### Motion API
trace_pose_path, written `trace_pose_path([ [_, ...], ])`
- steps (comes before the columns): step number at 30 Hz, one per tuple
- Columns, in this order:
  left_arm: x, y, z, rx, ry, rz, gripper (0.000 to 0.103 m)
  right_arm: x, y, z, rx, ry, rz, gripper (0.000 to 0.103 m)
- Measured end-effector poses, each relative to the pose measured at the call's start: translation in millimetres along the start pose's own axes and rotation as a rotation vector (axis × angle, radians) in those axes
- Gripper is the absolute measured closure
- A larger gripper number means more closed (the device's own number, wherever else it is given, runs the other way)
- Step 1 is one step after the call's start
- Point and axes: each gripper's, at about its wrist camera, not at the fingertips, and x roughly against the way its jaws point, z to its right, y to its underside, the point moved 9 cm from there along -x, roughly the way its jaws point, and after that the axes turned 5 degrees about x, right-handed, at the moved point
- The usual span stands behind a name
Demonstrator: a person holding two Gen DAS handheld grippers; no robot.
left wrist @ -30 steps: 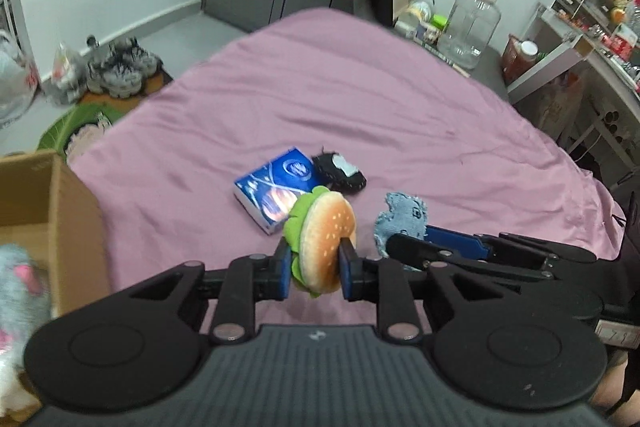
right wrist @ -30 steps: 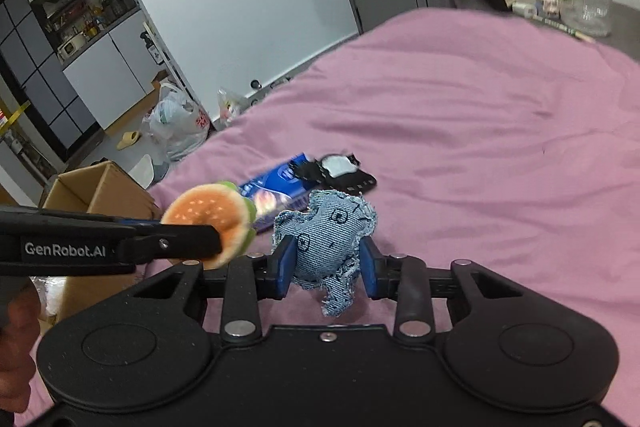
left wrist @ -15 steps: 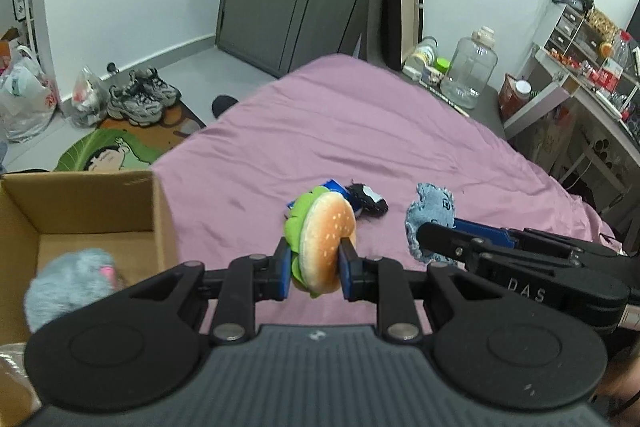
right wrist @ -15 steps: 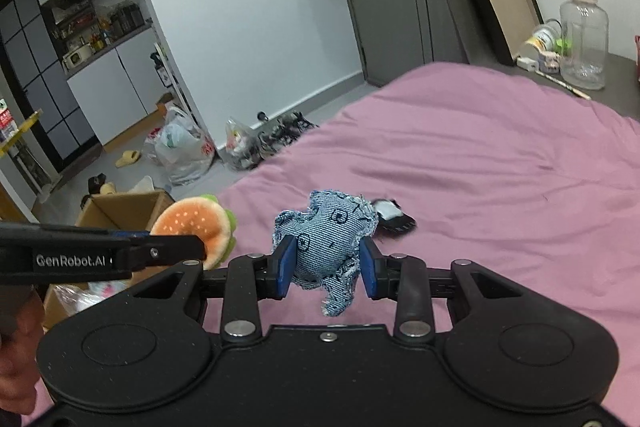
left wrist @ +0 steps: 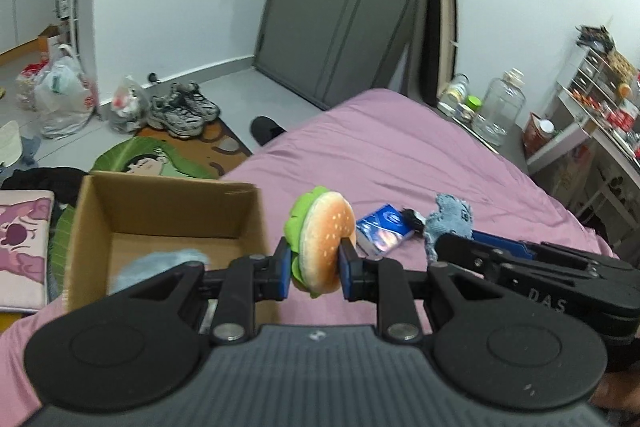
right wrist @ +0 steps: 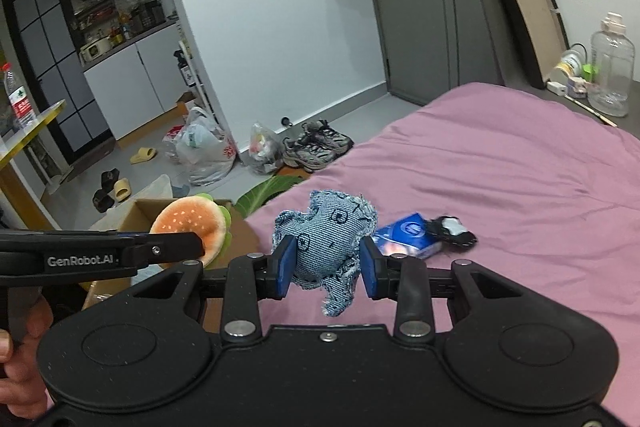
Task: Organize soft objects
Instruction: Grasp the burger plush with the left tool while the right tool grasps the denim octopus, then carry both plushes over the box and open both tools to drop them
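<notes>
While both toys hang in the air over the bed edge, the left gripper (left wrist: 314, 269) is clamped on a plush burger (left wrist: 324, 241): fuzzy tan bun speckled with pale seeds, green felt lettuce frill, disc squeezed edge-on between the blue pads. Right gripper (right wrist: 326, 267) is clamped on a denim elephant toy (right wrist: 326, 241), ribbed light-blue cloth with frayed edges, stitched dark eye, a limp scrap dangling below the pads. Open cardboard box (left wrist: 160, 223), plain brown corrugated walls, sits just left of the burger, with a fluffy grey-blue plush (left wrist: 160, 265) inside, blurred. Smooth mauve bedsheet (right wrist: 500, 187), lightly creased, carries a glossy blue tissue pack (right wrist: 410, 233) and, touching it, a small black-and-white soft item (right wrist: 454, 229), shape unclear. A person's fingers (right wrist: 16, 379) wrap the left handle.
</notes>
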Motion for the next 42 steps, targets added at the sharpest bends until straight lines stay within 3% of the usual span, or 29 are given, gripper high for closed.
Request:
trace_pose_path([
  [12, 28.9, -18.3, -46.6, 0.05, -0.037, 0.071, 0.08, -6.8, -3.3, -50.1, 0.011, -0.032, 0.005, 0.069],
  [21, 42.1, -29.2, -74.6, 0.033, -0.069, 0.104, 0.08, -13.0, -6.4, -80.4, 0.013, -0.052, -0.001, 0.069],
  [34, 28.2, -30.4, -113.3, 0.103, -0.124, 0.085, 0.079, -31.8, -17.9, -119.2, -0.016, -0.088, -0.007, 0.069],
  [37, 16.6, -34.5, -114.8, 0.081, -0.135, 0.075, 0.078, -36.2, -18.8, -121.7, -0.019, -0.087, -0.013, 0.069],
  [40, 8.7, -34.5, -118.2, 0.092, -0.168, 0.055, 0.071, -38.5, -20.7, -123.7, -0.019, -0.084, -0.015, 0.069],
  [42, 9.1, -35.9, -122.5, 0.116, -0.185, 0.066, 0.061, -38.6, -21.7, -124.2, -0.015, -0.082, -0.015, 0.068],
])
